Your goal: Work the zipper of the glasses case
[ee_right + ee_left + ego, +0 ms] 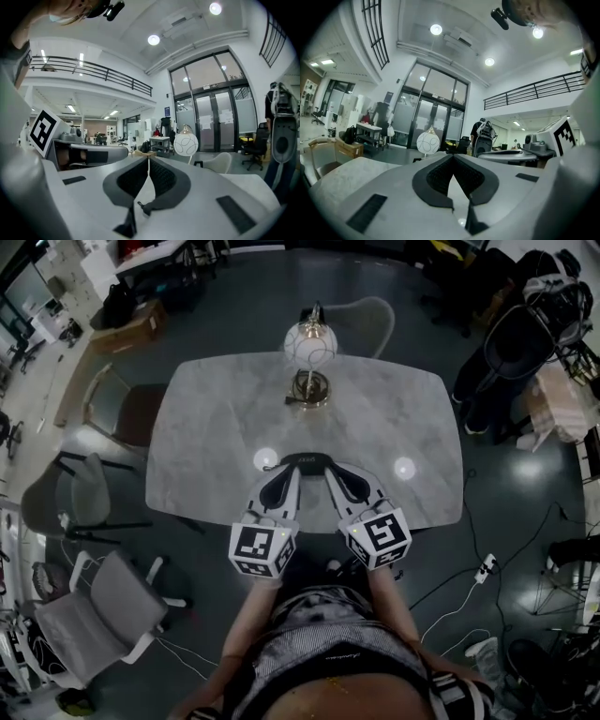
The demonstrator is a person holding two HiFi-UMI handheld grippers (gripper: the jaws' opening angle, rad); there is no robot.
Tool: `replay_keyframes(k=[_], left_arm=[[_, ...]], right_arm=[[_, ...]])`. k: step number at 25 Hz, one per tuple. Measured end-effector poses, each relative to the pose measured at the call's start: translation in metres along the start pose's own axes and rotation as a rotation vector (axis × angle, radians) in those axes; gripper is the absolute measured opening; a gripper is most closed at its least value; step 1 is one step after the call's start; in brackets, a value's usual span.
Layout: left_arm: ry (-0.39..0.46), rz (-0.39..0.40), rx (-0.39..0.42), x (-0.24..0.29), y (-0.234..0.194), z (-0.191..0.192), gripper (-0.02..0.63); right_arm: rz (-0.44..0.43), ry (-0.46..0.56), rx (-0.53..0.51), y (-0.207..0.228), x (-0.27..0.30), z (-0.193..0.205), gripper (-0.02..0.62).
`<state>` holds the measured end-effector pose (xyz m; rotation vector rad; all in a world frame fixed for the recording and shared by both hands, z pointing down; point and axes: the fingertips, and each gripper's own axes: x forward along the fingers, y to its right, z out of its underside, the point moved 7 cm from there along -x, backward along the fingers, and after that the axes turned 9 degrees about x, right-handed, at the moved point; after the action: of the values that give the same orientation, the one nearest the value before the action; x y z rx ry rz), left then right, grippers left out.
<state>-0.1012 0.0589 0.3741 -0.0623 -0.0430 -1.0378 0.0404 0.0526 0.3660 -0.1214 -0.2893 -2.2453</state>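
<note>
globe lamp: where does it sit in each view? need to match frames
Head view: globe lamp top centre, near the table's far edge.
Left gripper view: globe lamp left of centre, mid-height.
Right gripper view: globe lamp right of centre, mid-height.
Shared landmark: the marble table it stands on.

The surface (206, 427) is a pale, marbled slab with rounded corners, wider than it is deep. A lamp (310, 341) stands upright at its far middle, a white globe shade over a round brass base (309, 390) that rests on the slab. Near the front edge, about midway across, lies a small dark glasses case (305, 460). Two bright ceiling-light reflections (265, 458) flank it on the bare stone.
</note>
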Motion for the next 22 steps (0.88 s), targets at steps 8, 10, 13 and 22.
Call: replay_keyframes(k=[8,10,13,22], left_arm=[[-0.006,0.062,-0.008,-0.003,-0.042,0.007,0.006],[-0.01,0.08,-0.014,-0.001,-0.047,0.01,0.006],[-0.012,0.092,-0.025,0.001,-0.053,0.011,0.006],[-0.031,0.042,-0.028,0.014,-0.071,0.01,0.006]], right_arm=[[0.151,0.023,0.01,0.009,0.014,-0.003,0.063],[0.172,0.022,0.015,0.009,0.015,-0.002,0.062],[0.185,0.013,0.018,0.007,0.019,-0.001,0.063],[0.143,-0.006,0.018,0.021,0.037,-0.006,0.063]])
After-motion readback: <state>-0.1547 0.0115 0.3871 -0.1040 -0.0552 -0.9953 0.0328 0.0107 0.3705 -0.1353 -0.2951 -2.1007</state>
